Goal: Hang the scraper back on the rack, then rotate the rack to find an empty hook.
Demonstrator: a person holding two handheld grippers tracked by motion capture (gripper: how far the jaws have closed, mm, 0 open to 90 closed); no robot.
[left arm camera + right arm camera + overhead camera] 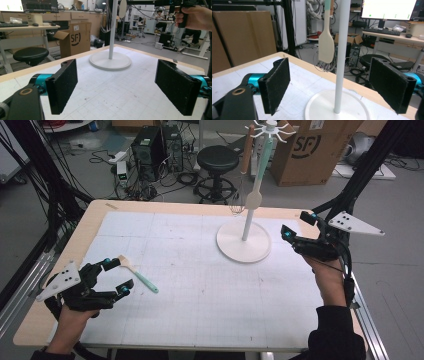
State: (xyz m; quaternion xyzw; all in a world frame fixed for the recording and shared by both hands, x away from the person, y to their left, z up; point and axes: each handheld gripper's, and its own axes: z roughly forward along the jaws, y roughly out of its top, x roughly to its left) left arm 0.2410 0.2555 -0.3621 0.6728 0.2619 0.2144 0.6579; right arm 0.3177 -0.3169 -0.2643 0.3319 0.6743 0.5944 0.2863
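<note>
Likely next: grab the brush (139, 275) low, jaws across the handle. High view: it lies flat on the mat, just beside the spread, empty left gripper (116, 277); right gripper (297, 226), spread and empty, sits by the rack (244, 242). Left gripper view: jaws wide, rack (110, 61) ahead. Right gripper view: jaws wide, spatula (326, 47) hanging beyond the pole.

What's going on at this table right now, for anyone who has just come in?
A person works at a table with a gripper in each hand. A spatula and a whisk hang on a white utensil stand. The right gripper is beside the stand's base, jaws open and empty. The left gripper is open next to a small brush that lies on the mat, not yet gripped.
</note>
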